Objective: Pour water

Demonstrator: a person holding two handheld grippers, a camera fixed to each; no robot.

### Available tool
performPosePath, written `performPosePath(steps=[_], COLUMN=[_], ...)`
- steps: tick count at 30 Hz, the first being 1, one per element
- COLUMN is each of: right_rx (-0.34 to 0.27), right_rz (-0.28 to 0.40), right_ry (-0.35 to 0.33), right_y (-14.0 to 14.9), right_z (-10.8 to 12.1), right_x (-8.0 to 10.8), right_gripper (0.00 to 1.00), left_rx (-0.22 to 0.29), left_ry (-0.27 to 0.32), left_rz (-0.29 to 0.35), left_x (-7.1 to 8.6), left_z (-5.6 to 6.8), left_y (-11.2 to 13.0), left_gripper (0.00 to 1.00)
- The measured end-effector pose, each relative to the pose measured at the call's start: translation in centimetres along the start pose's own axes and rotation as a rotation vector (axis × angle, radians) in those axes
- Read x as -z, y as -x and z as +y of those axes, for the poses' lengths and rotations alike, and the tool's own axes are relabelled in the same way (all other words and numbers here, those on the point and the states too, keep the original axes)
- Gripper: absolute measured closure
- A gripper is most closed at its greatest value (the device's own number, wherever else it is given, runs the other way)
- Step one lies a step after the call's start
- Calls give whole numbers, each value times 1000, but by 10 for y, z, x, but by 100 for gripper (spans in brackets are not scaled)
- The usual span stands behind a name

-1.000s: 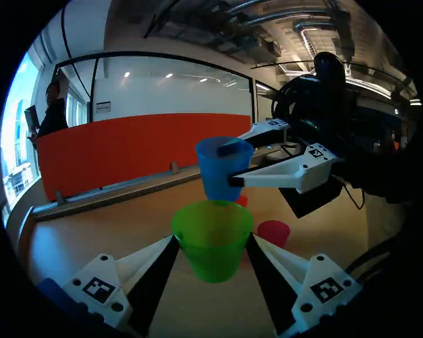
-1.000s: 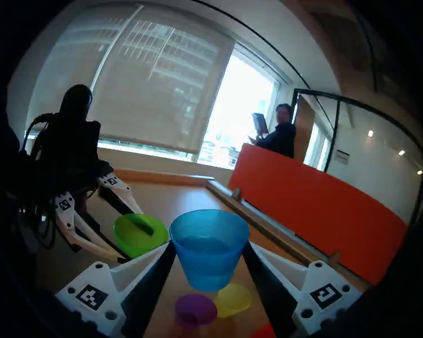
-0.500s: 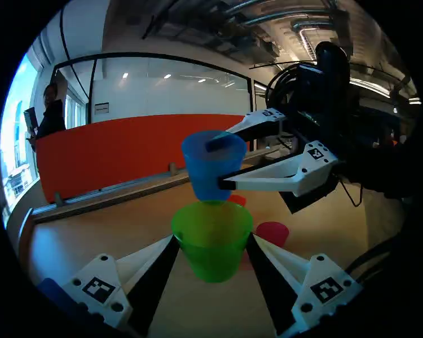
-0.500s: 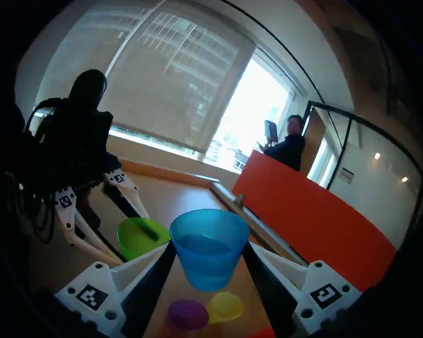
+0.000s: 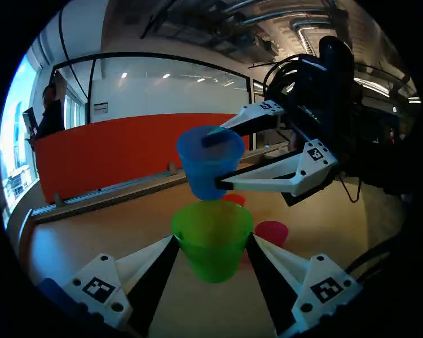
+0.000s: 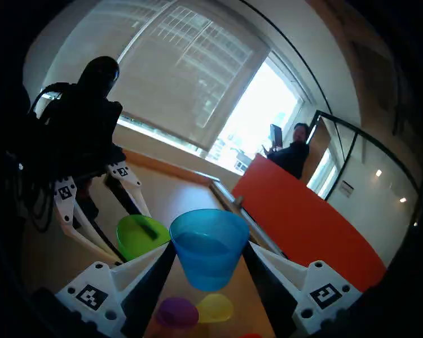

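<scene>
Grip, left: the left hand-held gripper (image 5: 212,241) is clenched on the green cup (image 5: 211,256), 1 finger against each side of its wall. The cup is upright with its mouth up, and appears lifted off the worktop (image 5: 98,231).
Grip, right: the right hand-held gripper (image 6: 209,248) is clamped on the blue cup (image 6: 208,265), with both fingers pressing its sides. The water (image 6: 203,243) inside sits below the rim.
Key relation: in the left gripper view the blue cup's base hangs just above the green cup's far rim, slightly left of its centre. The 2 cups are very near, and no contact can be made out.
Bearing from the pouring hand: in the right gripper view the green cup lies down and to the left of the blue cup.
Axes: the green cup is vertical. The blue cup leans only a little off vertical.
Flow: no stream is seen between the cups.
Judgement: the receiver is in place. The pour calls for rolling the right wrist toward the green cup, so the low lip comes over its mouth.
Risk: the blue cup sits over the far rim rather than the centre, so water could overshoot onto the worktop near the red cup (image 5: 272,231), purple cup (image 6: 177,312) and yellow cup (image 6: 216,307).
</scene>
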State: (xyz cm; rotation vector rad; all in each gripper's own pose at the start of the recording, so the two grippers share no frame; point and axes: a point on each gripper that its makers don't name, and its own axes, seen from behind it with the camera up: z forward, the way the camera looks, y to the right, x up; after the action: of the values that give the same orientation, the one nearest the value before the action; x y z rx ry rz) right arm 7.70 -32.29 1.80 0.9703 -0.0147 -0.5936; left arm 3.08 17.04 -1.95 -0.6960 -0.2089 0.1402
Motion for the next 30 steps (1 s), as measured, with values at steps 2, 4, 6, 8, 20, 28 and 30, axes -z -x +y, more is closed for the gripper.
performPosePath(steps=[2,4,6,8,20,28,30], right_rx=[13,25,35,49,134,199,212], right_rz=[-4,-6,-6,-8,-13,-26,-27], right_ry=[-1,-2,-2,0,7,9,10], right_y=[0,-1,-1,-1,-6,-5,-5], right_z=[0,1,2,3,10,14,15], right_x=[0,1,1,1,4,5,5], right_gripper=[12,12,12,12,12,12,12], left_rx=[0,0,-2,-3,-9,-15,-15], left_ry=[2,3,3,4,7,13,12], left_rz=[0,0,1,0,2,5,5], left_x=[0,-1,-1,-1,-3,-4,-4], left_z=[1,1,1,2,5,7,6], left_y=[0,-1,-1,-2,-5,-8,-8], left_gripper=[17,17,17,17,17,17,17])
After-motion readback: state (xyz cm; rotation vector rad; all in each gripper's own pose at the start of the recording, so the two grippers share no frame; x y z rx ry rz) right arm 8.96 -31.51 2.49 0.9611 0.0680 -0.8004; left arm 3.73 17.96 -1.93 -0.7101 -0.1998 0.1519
